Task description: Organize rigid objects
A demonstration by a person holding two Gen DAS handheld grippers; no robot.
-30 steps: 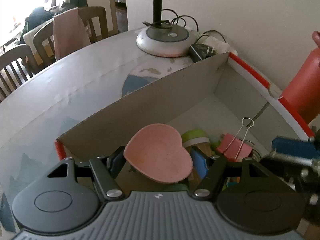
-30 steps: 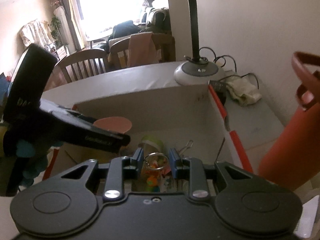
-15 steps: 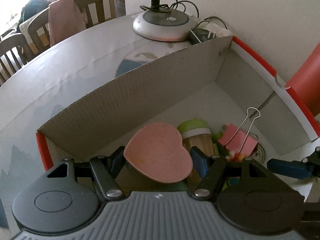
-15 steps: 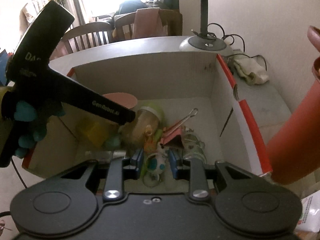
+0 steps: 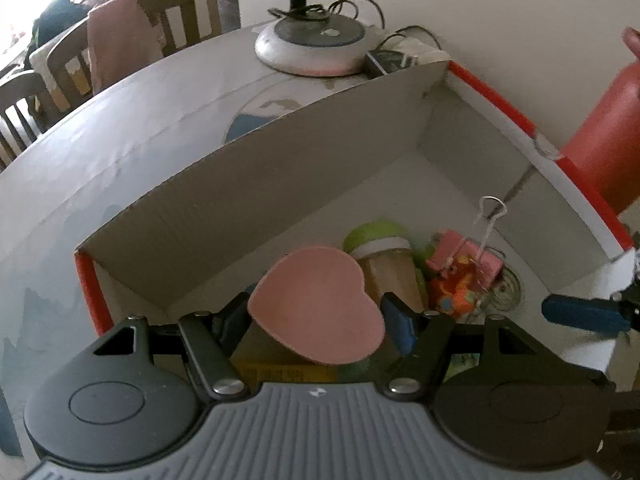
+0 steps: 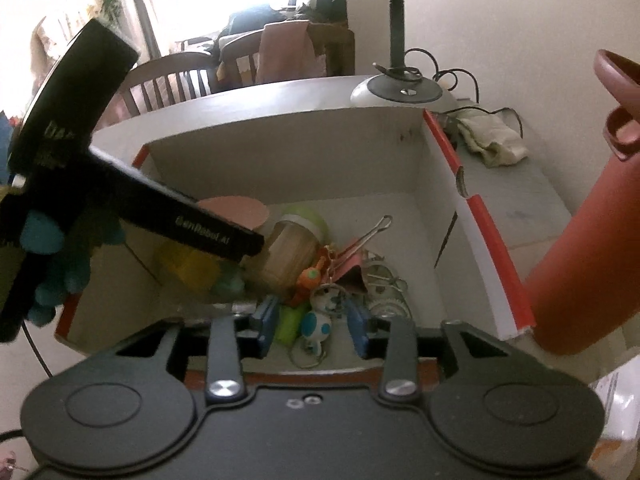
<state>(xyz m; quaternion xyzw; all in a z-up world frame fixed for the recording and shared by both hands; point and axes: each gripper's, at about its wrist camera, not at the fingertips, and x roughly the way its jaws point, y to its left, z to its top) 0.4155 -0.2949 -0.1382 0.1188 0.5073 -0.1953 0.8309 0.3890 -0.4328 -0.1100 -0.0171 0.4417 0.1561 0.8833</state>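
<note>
A: L hand-held gripper point(image 5: 316, 320)?
B: Clenched on the pink heart dish point(image 5: 318, 304), blue pads on both sides of it. It's held up over the near-left part of the cardboard box point(image 5: 248, 184), above what's inside.

A: R hand-held gripper point(image 6: 316, 322)?
B: Released, fingers apart, nothing between them. It's over the box's near wall. In its view a keyring w/ a white-and-blue ball point(image 6: 316, 326) lies on the box floor betw. the blue pads; can't tell if they touch it.

A: What else is in the box?
B: All bunched toward the near side. Wooden jar w/ green lid point(image 6: 290, 248) on its side, pink binder clip point(image 5: 466, 258) just beside it w/ wire handles sticking up, orange toy figure point(image 6: 308, 280) touching the clip, yellow block point(image 6: 184, 266) to the jar's left, a green piece point(image 6: 288, 322) by the L pad of the R tool. Far half of the box floor is bare.

A: Around the box?
B: Box sits on the bench point(image 5: 100, 148). Lamp base point(image 5: 314, 46) w/ cables behind it, tall red bottle point(image 6: 580, 248) just beside the R wall. Chairs point(image 6: 176, 80) further back.
</note>
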